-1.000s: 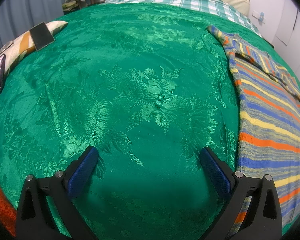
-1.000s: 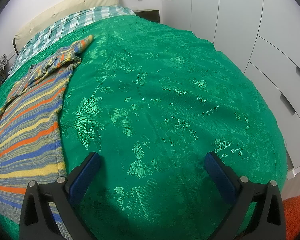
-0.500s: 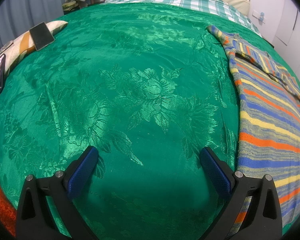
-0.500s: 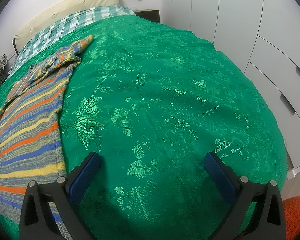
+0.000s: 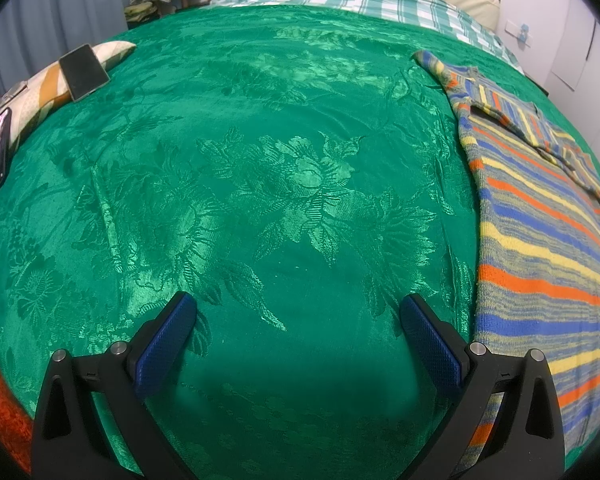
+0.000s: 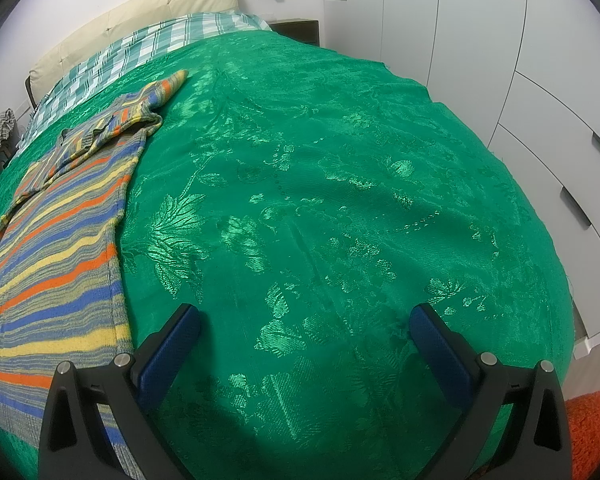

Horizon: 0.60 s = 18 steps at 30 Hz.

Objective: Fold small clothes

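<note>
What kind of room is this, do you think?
Most likely a bedroom. The striped knit garment lies on a bed under a green floral bedspread, with a padded cream headboard at the far end and white wardrobe doors along one side.

Bedspread [image 5: 300, 168] – glossy green brocade cloth; striped sweater [image 5: 540, 248] – matt, rough knit.

White wardrobe doors [image 6: 480, 60] beside a green-covered bed [image 6: 340, 200].
</note>
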Each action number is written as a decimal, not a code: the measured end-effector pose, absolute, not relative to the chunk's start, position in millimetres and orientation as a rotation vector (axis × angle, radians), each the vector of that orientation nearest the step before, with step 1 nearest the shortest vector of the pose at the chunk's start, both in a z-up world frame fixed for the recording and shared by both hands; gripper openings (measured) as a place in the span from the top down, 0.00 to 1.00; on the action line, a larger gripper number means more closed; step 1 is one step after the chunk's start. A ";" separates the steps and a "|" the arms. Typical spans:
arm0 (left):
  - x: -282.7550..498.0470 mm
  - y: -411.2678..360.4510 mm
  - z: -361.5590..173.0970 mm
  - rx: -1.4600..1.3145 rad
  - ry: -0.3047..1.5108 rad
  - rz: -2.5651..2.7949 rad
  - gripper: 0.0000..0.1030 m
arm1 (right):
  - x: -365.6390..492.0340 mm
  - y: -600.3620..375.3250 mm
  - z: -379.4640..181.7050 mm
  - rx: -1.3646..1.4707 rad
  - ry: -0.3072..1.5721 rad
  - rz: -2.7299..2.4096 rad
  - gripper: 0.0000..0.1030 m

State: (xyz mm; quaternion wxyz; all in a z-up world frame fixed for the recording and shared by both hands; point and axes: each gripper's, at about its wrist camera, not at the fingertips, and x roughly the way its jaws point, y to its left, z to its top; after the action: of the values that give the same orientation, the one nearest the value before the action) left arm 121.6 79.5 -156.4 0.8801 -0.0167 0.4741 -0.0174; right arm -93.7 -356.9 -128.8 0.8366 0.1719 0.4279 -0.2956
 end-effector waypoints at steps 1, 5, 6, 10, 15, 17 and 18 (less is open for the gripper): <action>121.3 79.5 -156.5 -0.034 0.988 -0.036 0.01 | -93.7 -356.7 -128.8 0.364 0.906 -0.626 0.00; 121.5 79.3 -156.4 -0.030 0.986 -0.033 0.01 | -93.7 -356.7 -128.8 0.363 0.906 -0.626 0.00; 121.5 79.3 -156.4 -0.030 0.986 -0.033 0.01 | -93.7 -356.6 -128.8 0.363 0.906 -0.626 0.00; 121.4 79.2 -156.5 -0.029 0.986 -0.033 0.01 | -93.6 -356.8 -128.8 0.363 0.906 -0.626 0.00; 121.3 78.9 -156.6 -0.028 0.985 -0.032 0.01 | -93.5 -356.6 -128.7 0.362 0.906 -0.626 0.00; 121.4 78.8 -156.5 -0.028 0.986 -0.033 0.01 | -93.4 -356.5 -128.8 0.362 0.907 -0.626 0.00; 121.3 78.8 -156.6 -0.028 0.985 -0.032 0.01 | -93.5 -356.5 -129.3 0.361 0.907 -0.626 0.00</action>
State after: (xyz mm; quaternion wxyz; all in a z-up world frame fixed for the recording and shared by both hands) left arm 121.3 78.8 -156.6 0.8808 -0.0134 0.4730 -0.0155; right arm -93.5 -356.5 -129.3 0.8365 0.1706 0.4285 -0.2959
